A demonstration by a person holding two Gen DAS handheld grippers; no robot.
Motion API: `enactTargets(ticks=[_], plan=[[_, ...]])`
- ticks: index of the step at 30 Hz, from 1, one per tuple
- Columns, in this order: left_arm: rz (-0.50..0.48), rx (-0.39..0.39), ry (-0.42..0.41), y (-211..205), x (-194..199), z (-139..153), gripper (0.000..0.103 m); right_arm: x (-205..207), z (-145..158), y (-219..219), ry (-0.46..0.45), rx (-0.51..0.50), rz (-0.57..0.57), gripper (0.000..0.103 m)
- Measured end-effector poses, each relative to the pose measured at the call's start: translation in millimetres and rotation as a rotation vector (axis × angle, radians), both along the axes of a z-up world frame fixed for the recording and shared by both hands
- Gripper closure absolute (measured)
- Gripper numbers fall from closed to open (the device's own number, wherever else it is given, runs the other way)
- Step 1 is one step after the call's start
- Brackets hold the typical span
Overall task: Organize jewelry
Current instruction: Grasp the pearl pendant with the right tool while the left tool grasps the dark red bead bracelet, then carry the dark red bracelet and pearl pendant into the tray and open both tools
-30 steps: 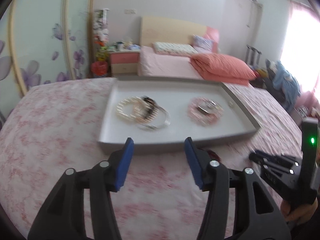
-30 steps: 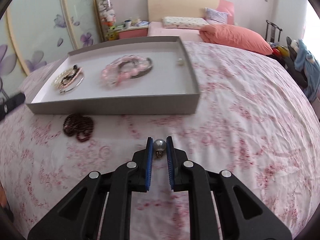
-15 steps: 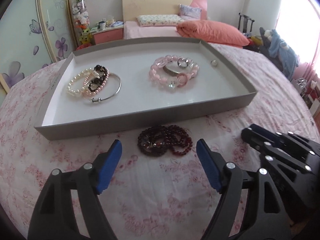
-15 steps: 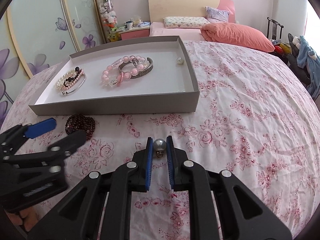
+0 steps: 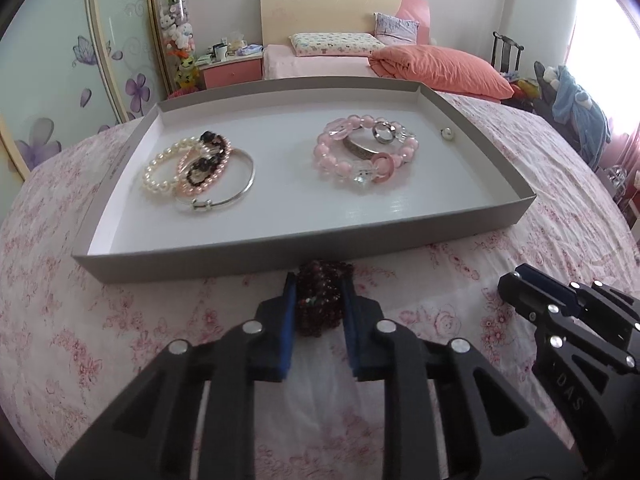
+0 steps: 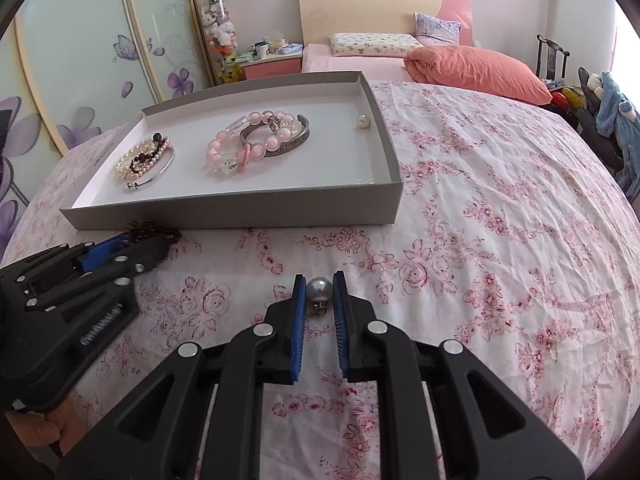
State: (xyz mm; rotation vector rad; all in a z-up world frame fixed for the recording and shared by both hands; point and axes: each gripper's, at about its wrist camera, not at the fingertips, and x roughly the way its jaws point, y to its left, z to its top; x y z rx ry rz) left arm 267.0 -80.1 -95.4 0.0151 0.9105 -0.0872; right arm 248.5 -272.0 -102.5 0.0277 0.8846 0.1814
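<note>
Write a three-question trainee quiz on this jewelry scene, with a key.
1. True or false: the dark red bead bracelet lies inside the grey tray.
2. What does the right gripper hold? A pearl pendant; B ring; C bangle.
3. Fill in: the left gripper has its fingers on either side of the ____ bracelet.

Key: 1 false, it lies on the bedspread before the tray; 2 A; 3 dark red bead.
</note>
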Motion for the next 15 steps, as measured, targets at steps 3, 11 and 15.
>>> enactTargets(ticks=[3,11,15], plan=[[0.000,0.002,0.005,16,-9,1,0.086,0,0,1,0.000,-0.003,0.002,0.088],[0.062,0.023,0.016,71,-36,4,0.085,-1,2,23,-0.009,-0.050,0.063,0.088],[0.072,0.017,0.007,79,-40,4,0.083,-1,2,31,-0.012,-0.062,0.077,0.088]])
